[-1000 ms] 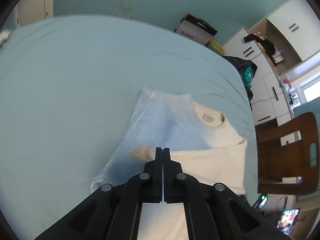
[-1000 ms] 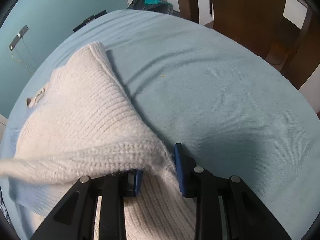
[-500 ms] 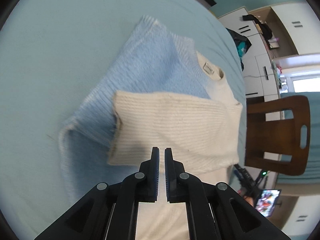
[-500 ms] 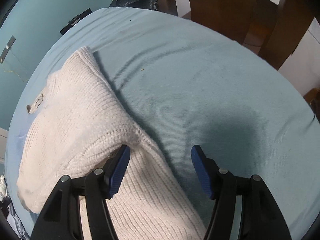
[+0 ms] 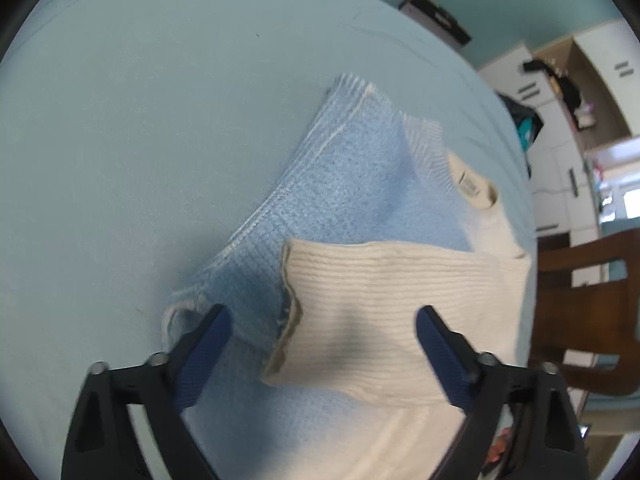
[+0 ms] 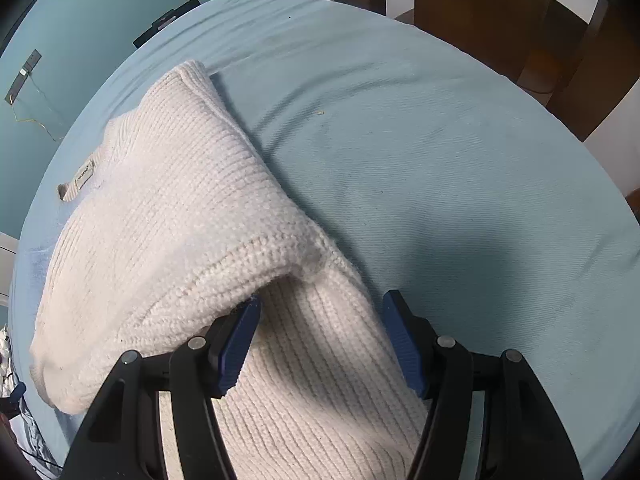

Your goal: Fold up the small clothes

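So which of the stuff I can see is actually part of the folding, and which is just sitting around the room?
Part of the job:
- cream and blue sweater, cream sleeve folded across it
- left tool, jaws just opened
- right tool, open
- blue bedsheet underneath

Just lying about:
- wooden chair
- white cabinets
- black box

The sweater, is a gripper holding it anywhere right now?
No. The left gripper, whose jaws have just been opening, stands wide over the cream sleeve. The right gripper is open too, pinching nothing of the sweater.
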### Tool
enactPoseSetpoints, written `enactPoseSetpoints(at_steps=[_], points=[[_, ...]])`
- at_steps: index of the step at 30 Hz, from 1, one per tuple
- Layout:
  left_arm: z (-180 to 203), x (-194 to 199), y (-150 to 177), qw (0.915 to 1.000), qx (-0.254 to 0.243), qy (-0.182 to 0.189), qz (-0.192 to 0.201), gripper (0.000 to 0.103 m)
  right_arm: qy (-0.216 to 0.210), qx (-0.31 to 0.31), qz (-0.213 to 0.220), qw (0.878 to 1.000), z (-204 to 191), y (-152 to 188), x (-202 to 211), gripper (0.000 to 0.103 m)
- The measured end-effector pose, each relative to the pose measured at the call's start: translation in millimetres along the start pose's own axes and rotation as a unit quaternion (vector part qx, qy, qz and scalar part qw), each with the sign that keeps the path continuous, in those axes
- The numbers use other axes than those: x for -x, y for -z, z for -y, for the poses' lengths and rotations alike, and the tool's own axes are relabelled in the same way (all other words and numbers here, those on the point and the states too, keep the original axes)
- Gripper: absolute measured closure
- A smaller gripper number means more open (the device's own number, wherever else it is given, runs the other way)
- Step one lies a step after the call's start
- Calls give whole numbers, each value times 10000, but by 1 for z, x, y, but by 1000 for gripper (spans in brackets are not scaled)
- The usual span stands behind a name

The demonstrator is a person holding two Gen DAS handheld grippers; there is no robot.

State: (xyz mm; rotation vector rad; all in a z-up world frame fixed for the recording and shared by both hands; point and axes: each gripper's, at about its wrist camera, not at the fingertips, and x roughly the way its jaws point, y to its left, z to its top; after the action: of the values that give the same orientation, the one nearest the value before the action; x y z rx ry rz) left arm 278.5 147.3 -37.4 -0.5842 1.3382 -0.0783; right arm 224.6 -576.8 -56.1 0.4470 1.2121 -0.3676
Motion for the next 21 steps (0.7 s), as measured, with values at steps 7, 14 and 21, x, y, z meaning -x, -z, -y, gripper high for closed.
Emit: enactPoseSetpoints(at_steps=[7, 14, 21], points=[[11, -51, -26, 9982, 30, -335, -498, 24, 203, 175, -48, 9996, -3, 0, -5, 44], [27, -60, -33, 9920, -286, -1193, -280, 84, 530, 550, 7, 9971, -19, -4, -21, 44], [40, -29, -15, 9899, -270, -1394, -54, 103, 872, 965, 505, 9902, -39, -7, -22, 61]])
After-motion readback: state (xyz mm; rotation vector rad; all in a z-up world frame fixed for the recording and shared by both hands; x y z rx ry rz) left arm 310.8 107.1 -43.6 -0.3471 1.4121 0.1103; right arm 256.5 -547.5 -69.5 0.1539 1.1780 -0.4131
